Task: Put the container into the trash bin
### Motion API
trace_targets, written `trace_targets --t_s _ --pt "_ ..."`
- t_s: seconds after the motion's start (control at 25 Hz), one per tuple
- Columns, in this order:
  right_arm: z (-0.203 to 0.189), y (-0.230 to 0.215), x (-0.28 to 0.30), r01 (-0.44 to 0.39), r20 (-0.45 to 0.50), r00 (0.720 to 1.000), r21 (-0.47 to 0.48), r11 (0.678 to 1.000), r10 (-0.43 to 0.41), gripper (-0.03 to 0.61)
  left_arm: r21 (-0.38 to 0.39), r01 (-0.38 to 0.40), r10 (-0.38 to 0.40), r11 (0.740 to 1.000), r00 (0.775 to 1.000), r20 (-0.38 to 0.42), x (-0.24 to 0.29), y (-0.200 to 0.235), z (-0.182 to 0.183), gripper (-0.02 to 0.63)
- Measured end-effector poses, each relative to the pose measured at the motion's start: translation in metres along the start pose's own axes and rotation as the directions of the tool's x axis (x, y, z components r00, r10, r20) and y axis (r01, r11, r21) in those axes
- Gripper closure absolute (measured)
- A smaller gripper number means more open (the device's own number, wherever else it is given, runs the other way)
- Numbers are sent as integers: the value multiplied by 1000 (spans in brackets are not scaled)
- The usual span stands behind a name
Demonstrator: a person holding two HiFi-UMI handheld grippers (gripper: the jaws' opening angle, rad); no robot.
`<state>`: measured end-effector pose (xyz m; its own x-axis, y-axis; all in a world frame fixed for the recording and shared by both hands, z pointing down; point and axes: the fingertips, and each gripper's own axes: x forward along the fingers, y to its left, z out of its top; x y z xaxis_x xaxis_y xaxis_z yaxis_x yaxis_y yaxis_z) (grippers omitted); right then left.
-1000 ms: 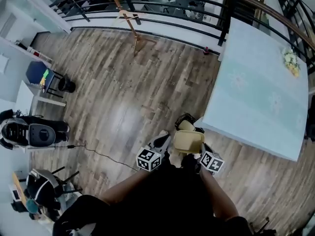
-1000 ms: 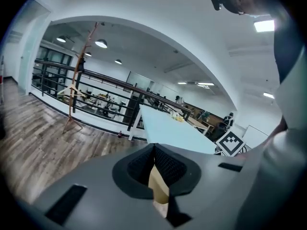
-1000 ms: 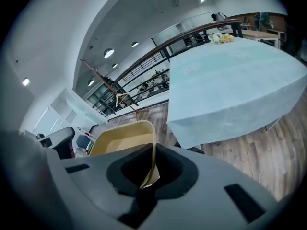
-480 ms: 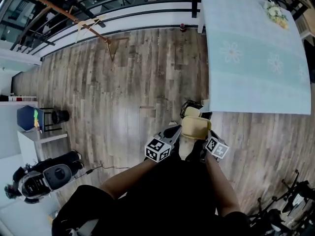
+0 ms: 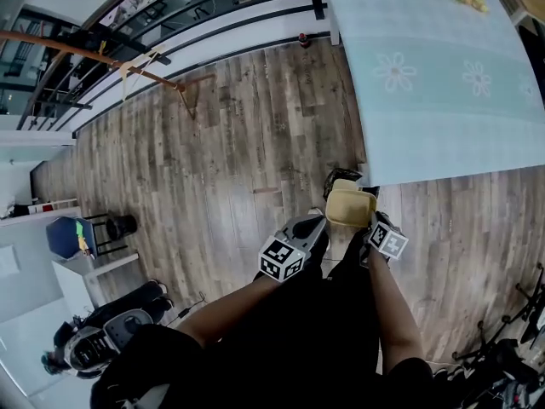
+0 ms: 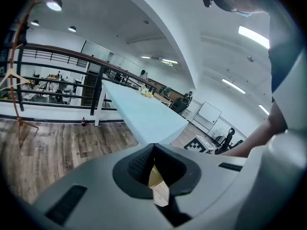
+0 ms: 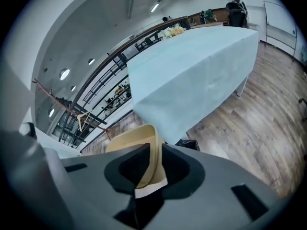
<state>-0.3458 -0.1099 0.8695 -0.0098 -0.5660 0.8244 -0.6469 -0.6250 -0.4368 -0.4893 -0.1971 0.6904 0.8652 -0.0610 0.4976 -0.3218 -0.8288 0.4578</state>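
Note:
A pale yellow plastic container (image 5: pixel 351 207) hangs over the wooden floor, held between both grippers just off the table's near corner. My left gripper (image 5: pixel 317 227) is shut on a thin yellow edge of the container (image 6: pixel 156 178). My right gripper (image 5: pixel 368 227) is shut on the container's rim (image 7: pixel 144 163), and its bowl curves up to the left of the jaws. A black trash bin (image 5: pixel 339 177) stands on the floor at the table corner, mostly hidden behind the container. In the right gripper view the trash bin (image 7: pixel 188 143) peeks out just above the gripper body.
A long table under a light blue cloth (image 5: pixel 443 83) fills the upper right. A wooden coat stand (image 5: pixel 153 58) and a black railing (image 5: pixel 213 7) line the far side. A small red bottle (image 5: pixel 301 38) stands by a table leg. A blue chair (image 5: pixel 72 237) and a machine (image 5: pixel 111 335) are at left.
The head view has swung, so the table now lies upper right. Both grippers have sunk with the container and tilted downward, keeping their hold, close over the bin.

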Motion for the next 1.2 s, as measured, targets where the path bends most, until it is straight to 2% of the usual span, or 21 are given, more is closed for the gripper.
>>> trace_targets --t_s 0.08,0.16,0.32,0.6,0.96,1.2 --pt "-3 -14 12 28 -20 999 4 1000 -28 419 -10 -12 12 1000 1000 0 -1 5 1 600" --pt "-10 -30 26 49 -66 997 18 999 -48 371 -23 -32 32 999 999 1 -3 12 2 600" --pt "-18 -50 30 42 -118 992 35 999 -37 367 -44 -75 74 996 997 -4 -3 21 -2 600" --pt "-8 -40 -1 -36 -114 993 -94 995 25 367 -27 -73 73 997 997 -9 7 -1 -6 600" --pt "27 2 -50 -134 -9 991 -141 981 134 367 26 2 -2 1000 1000 7 37 -30 5 600" --pt "62 36 -110 -120 124 981 -210 970 149 367 94 64 -69 994 996 55 49 -48 45 600"
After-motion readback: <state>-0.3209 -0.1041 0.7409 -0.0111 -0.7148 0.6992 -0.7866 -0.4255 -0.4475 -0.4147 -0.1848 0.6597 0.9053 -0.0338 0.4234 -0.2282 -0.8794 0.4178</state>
